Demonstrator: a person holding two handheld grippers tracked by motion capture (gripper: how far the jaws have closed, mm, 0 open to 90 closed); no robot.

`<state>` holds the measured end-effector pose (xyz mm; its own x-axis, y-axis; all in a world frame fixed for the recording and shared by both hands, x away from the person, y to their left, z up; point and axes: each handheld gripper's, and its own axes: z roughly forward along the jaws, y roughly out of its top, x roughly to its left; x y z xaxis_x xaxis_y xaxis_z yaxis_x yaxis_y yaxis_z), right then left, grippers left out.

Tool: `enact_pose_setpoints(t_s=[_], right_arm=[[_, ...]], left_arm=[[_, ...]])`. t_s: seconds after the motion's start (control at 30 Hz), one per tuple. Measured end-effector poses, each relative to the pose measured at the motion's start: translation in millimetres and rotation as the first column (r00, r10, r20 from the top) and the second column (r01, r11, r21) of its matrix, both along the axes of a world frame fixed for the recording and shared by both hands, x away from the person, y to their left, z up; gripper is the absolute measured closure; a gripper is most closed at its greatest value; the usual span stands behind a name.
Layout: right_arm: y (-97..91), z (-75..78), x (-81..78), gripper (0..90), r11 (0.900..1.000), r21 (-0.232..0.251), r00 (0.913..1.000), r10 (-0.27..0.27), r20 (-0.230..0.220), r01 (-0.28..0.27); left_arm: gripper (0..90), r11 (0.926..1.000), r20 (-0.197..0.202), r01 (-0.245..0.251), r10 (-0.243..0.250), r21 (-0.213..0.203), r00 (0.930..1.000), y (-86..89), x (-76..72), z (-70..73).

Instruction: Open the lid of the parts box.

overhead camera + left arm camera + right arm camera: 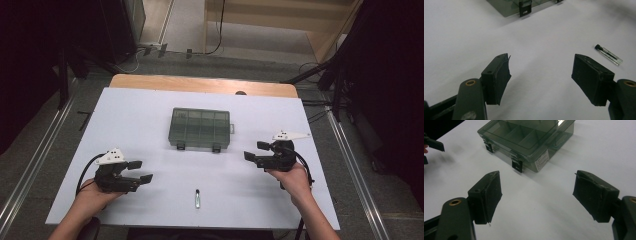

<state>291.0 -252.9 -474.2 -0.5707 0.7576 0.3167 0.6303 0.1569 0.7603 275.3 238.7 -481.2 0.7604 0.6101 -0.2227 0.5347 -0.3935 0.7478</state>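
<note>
The fingers (496, 77) of the left gripper (139, 171) stand wide apart with nothing between them, and the fingers (486, 195) of the right gripper (257, 151) are spread just as wide and equally empty. Both grippers hover low over the white surface (150, 115), each held in one of the person's hands, the left at the near left and the right at the right, their fingers pointing inward toward the middle.

Between them, close to the near edge, lies a small clear glass vial with a black cap (197, 198), flat on its side. In the left gripper view the vial (609, 54) lies well off to the right of that gripper's fingers, apart from them.

Farther back, about the centre of the surface, sits a smoky-green translucent plastic compartment box (200, 128), lid shut, with two dark latches on its near side. In the right gripper view the box (529, 137) lies ahead of the fingers, a white label on its end wall.
</note>
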Motion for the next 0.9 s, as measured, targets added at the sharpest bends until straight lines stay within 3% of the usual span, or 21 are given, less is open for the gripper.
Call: enact_pose_setpoints(t_s=[0.9], right_arm=[[26.2,-2.2,31.9,29.5,0.9979,-0.064,0.9997,0.013,0.020,-0.011]], left_arm=[[30.1,1.0000,-0.004,0.008,-0.008,0.000,1.0000,-0.6,0.0,-0.2]])
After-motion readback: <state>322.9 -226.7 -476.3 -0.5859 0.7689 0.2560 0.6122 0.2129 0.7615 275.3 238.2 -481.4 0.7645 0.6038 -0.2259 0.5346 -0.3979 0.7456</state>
